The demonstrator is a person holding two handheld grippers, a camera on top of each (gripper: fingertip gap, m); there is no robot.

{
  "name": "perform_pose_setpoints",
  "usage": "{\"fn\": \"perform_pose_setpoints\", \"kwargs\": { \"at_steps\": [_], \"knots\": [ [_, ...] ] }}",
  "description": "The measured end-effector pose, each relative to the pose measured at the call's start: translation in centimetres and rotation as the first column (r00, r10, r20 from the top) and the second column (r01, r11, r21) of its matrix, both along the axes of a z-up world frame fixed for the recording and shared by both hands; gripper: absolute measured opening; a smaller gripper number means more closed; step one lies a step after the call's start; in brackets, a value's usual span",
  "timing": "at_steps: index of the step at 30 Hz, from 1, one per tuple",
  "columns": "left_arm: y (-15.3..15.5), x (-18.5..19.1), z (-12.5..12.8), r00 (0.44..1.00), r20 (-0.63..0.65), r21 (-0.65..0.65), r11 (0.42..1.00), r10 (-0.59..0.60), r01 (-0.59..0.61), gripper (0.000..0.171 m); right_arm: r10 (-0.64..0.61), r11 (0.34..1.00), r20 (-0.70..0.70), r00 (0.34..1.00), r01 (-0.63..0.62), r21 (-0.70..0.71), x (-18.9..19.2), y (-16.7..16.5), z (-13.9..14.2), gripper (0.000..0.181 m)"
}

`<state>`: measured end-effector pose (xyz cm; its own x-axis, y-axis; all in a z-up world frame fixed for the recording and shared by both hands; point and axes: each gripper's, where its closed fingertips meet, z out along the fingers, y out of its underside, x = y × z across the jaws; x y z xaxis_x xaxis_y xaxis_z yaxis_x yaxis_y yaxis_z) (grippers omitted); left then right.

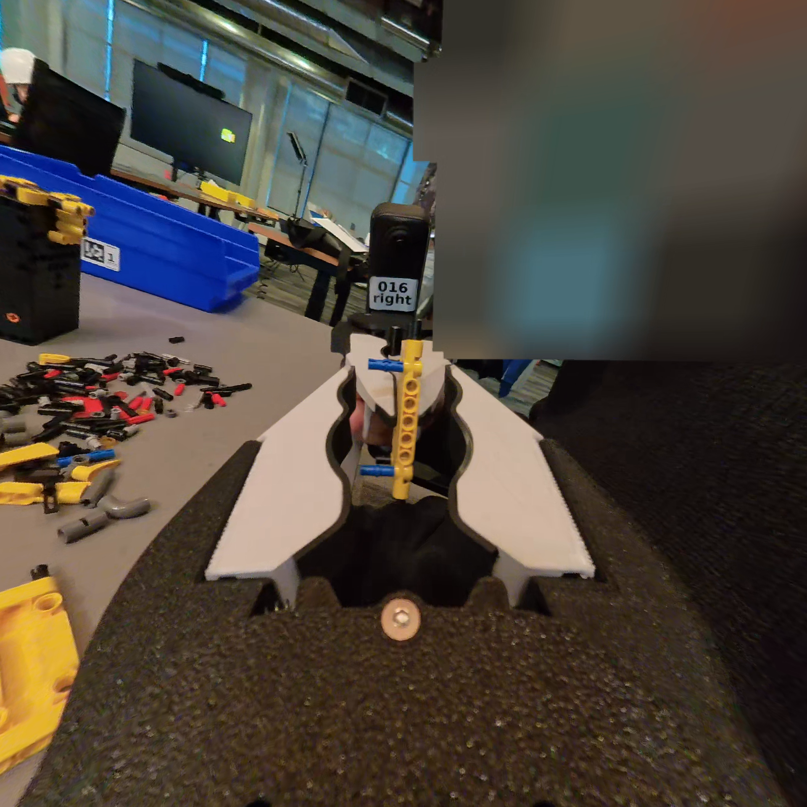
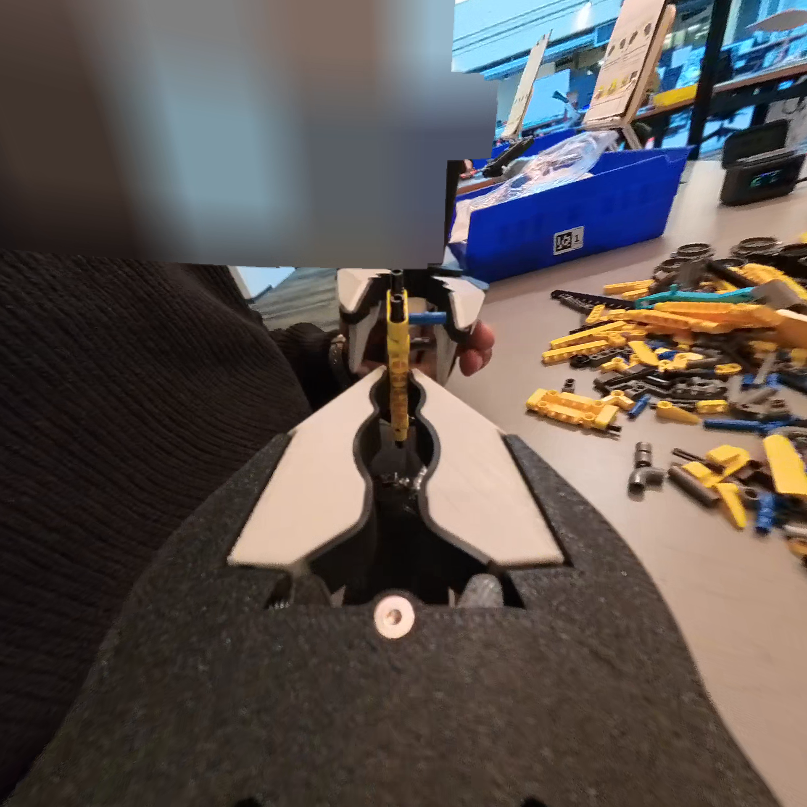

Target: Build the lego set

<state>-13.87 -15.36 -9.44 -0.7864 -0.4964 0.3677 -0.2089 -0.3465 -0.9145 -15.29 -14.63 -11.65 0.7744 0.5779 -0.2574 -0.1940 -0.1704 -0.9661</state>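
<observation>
From here my left gripper (image 1: pixel 399 371) stands with its two white fingers spread well apart, holding nothing. A yellow beam (image 1: pixel 408 419) stands upright in the gap at 12 o'clock, and I see no contact with either finger.

My right gripper (image 2: pixel 398 371) has the beam. In the right wrist view its fingertips are drawn in close on the beam's lower half and grip it edge-on. The two claws face each other nose to nose over the near edge of the grey table (image 1: pixel 270 349).

Two blue pins (image 1: pixel 382 364) stick out of the beam toward 9 o'clock in the left wrist view, one near the top and one near the bottom. A black pin (image 1: pixel 395 336) rises from its top end. A hand (image 2: pixel 476 345) shows behind the far claw in the right view.

Around them:
- A pile of loose black, red and yellow parts (image 1: pixel 100 401) lies at 9 o'clock of the left claw.
- A larger yellow and blue heap (image 2: pixel 681 349) lies at 3 o'clock of the right claw.
- A blue bin (image 2: pixel 567 218) sits beyond that heap at 1 o'clock.
- A black box (image 1: pixel 35 270) topped with yellow pieces stands at 10 o'clock in the left view.
</observation>
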Motion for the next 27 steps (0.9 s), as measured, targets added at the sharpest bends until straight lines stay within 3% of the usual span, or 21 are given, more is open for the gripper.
{"fn": "perform_pose_setpoints", "kwargs": {
  "at_steps": [6,13,17,27],
  "knots": [
    [-0.4,0.4,-0.5,0.995,0.065,0.123,0.989,0.080,-0.087,0.040,0.061,0.998,-0.142,0.988,-0.056,0.038,-0.3,-0.2,1.0,0.006],
    [-0.1,0.4,-0.3,0.974,0.160,0.206,0.960,0.159,-0.190,0.038,0.092,0.996,-0.191,0.977,-0.090,0.020,-0.5,-0.3,0.9,0.006],
    [-0.4,0.0,0.0,0.960,0.222,0.216,0.952,0.169,-0.217,0.030,0.118,0.993,-0.245,0.962,-0.119,0.010,-0.6,-0.3,0.9,0.006],
    [-0.5,-0.2,0.7,0.942,0.262,0.152,0.955,0.210,-0.256,0.027,0.175,0.984,-0.373,0.911,-0.177,0.029,-0.8,-0.5,1.5,0.008]
  ]
}}
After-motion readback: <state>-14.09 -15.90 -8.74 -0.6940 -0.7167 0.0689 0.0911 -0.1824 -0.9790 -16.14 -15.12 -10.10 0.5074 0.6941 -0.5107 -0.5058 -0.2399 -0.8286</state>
